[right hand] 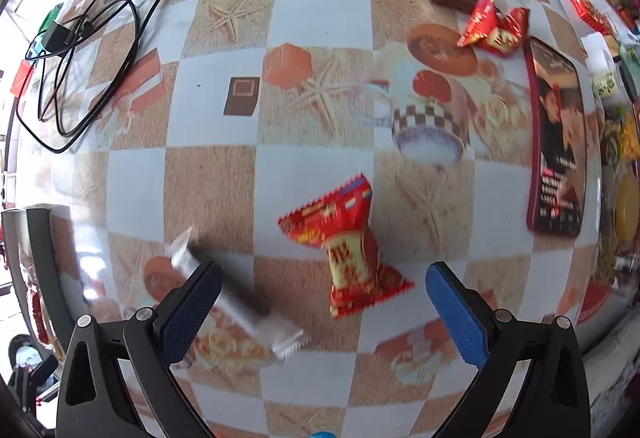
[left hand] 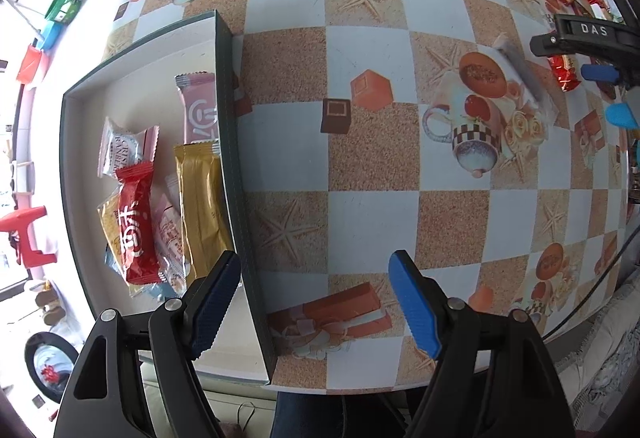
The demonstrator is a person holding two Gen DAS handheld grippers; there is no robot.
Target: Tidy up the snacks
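The left claw [left hand: 316, 302] hung released over the box [left hand: 230, 173] wall and open checkered bench [left hand: 360, 9]. The right claw [right hand: 322, 312] gaped, nothing gripped, above a red snack [right hand: 348, 242] and silver wrapper [right hand: 240, 302] near the bench edge.

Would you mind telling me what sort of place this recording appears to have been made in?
Probably a home, at a dining or kitchen table: a printed checkered tablecloth with cups and starfish, a red plastic stool on the floor beside it, and a loose charging cable left on the table.
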